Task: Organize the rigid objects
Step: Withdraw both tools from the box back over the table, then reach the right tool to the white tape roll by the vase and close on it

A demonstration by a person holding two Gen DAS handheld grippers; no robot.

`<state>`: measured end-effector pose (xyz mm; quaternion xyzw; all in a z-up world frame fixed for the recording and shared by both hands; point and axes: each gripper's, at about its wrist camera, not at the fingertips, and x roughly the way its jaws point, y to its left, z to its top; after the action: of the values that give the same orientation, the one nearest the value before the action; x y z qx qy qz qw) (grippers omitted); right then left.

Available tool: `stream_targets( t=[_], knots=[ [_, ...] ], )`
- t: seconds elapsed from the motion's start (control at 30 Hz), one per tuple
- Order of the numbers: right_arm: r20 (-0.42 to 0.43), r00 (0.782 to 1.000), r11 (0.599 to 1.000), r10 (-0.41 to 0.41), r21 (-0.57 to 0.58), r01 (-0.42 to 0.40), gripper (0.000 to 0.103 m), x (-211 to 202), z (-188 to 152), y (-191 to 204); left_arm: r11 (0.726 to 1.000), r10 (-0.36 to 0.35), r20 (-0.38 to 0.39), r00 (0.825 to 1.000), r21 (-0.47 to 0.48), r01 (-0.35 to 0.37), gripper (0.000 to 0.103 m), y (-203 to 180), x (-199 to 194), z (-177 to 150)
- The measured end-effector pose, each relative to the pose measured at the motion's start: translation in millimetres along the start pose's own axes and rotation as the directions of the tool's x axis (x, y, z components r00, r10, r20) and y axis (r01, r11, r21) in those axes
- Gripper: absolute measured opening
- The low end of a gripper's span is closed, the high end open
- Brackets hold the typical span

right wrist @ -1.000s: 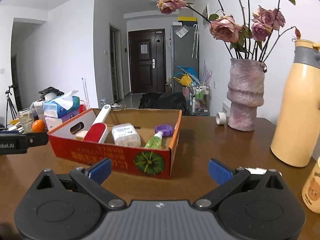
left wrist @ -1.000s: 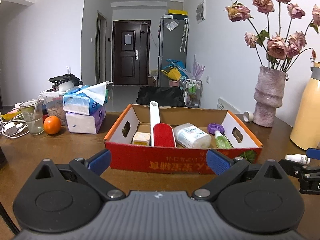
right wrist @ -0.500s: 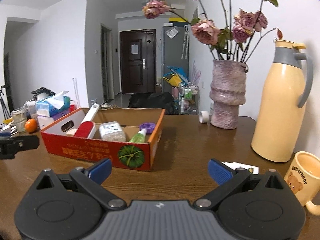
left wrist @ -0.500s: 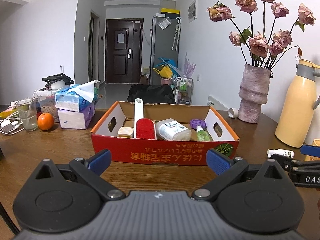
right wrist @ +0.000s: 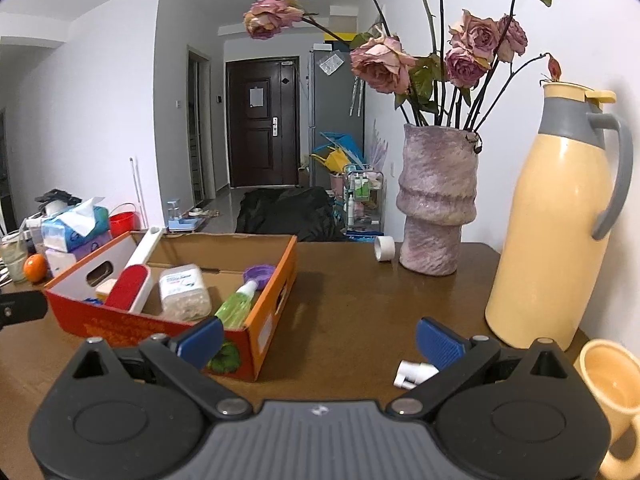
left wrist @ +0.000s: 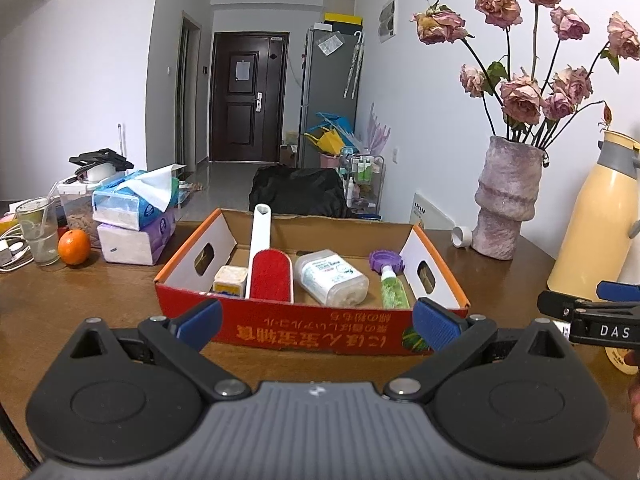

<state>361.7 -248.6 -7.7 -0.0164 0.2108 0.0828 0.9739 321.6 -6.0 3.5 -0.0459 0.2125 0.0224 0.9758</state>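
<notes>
A red cardboard box (left wrist: 312,334) sits on the brown table (left wrist: 80,292). It holds a red lint brush with a white handle (left wrist: 270,274), a white bottle lying down (left wrist: 330,278), a green spray bottle with a purple cap (left wrist: 390,286) and a small white cube (left wrist: 229,278). The box also shows in the right wrist view (right wrist: 256,332). My left gripper (left wrist: 316,322) is open and empty in front of the box. My right gripper (right wrist: 318,340) is open and empty; a small white bottle (right wrist: 412,372) lies on the table just beside its right finger.
A pink vase of dried roses (right wrist: 436,200), a cream thermos (right wrist: 556,220), a cream mug (right wrist: 612,384) and a tape roll (right wrist: 384,249) stand at the right. Tissue packs (left wrist: 134,216), an orange (left wrist: 74,247) and a glass (left wrist: 38,230) stand at the left.
Both grippers have pulled back from the box and stayed open. The right view has swung right, bringing the thermos, the mug and the small white bottle into view.
</notes>
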Motion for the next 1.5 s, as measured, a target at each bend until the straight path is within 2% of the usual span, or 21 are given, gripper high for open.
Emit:
stream_targets(
  t=[0.57,0.9,1.1,1.37,1.5],
  knots=[
    [-0.018,0.999,0.999,-0.037,-0.013,0.037,0.101,83.7,45.0,-23.6,0.999,0.041,-0.005,0.999,0.011,-0.041,0.103,-13.3,73.2,35.1],
    [-0.020,0.998,0.998,-0.053,-0.041,0.052,0.096,138.0,70.2,-36.1,0.997,0.073,-0.014,0.997,0.033,-0.072,0.103,-28.7,120.8,48.2],
    [-0.039,0.997,0.995,-0.071,-0.069,0.068,0.086,177.0,81.8,-43.0,0.995,0.096,-0.016,0.995,0.041,-0.096,0.103,-30.0,145.2,55.5],
    [-0.106,0.987,0.986,-0.118,-0.131,0.104,0.078,249.3,87.1,-41.6,0.988,0.149,-0.009,0.989,0.046,-0.148,0.103,-9.4,168.2,64.6],
    [-0.151,0.977,0.980,-0.148,-0.159,0.124,0.065,285.3,86.7,-41.6,0.985,0.172,-0.028,0.985,0.026,-0.172,0.103,4.9,178.6,67.1]
  ],
)
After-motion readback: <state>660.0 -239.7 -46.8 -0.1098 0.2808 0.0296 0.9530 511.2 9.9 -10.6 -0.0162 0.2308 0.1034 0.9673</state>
